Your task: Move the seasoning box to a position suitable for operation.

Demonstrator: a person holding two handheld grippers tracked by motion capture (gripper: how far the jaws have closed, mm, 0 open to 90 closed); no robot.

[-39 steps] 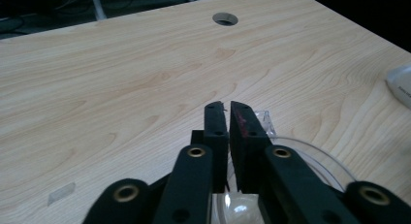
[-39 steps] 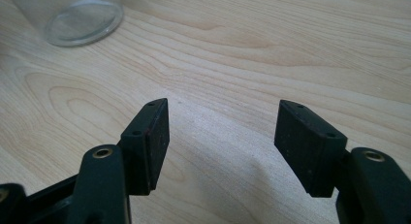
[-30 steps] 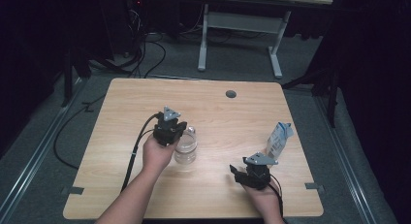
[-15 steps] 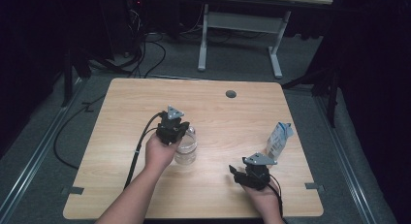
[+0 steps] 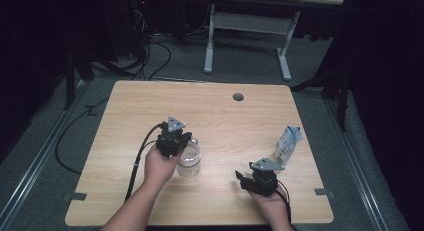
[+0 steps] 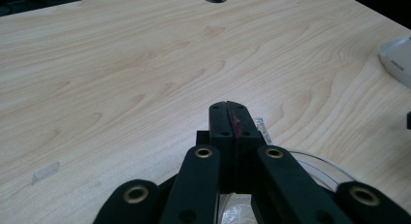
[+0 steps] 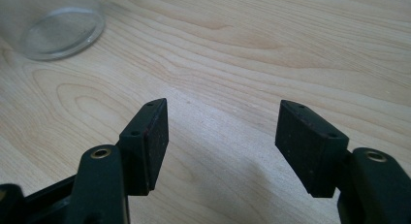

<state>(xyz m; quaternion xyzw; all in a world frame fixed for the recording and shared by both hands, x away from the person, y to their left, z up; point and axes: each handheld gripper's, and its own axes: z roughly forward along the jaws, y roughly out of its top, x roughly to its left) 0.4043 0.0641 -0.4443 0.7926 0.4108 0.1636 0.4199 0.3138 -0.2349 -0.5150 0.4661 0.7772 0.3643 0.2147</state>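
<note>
A clear glass jar (image 5: 189,160) stands upright on the wooden table (image 5: 220,111), left of centre. My left gripper (image 5: 179,140) hovers over the jar's top, tilted forward. In the left gripper view its jaws are pressed together, so the left gripper (image 6: 228,108) is shut with nothing visible between the pads; the jar's rim (image 6: 320,166) shows just below and to the right. My right gripper (image 5: 243,180) rests low near the front edge, right of the jar. In the right gripper view the right gripper (image 7: 220,132) is open over bare wood, with the jar's base (image 7: 63,32) at the upper left.
A small white and blue carton (image 5: 288,143) stands upright near the table's right edge, beyond the right gripper. A round cable hole (image 5: 238,97) lies at the back of the table. Cables trail from both grippers toward the person.
The left gripper has shifted slightly above the jar and stays shut. The right gripper and the carton have kept still.
</note>
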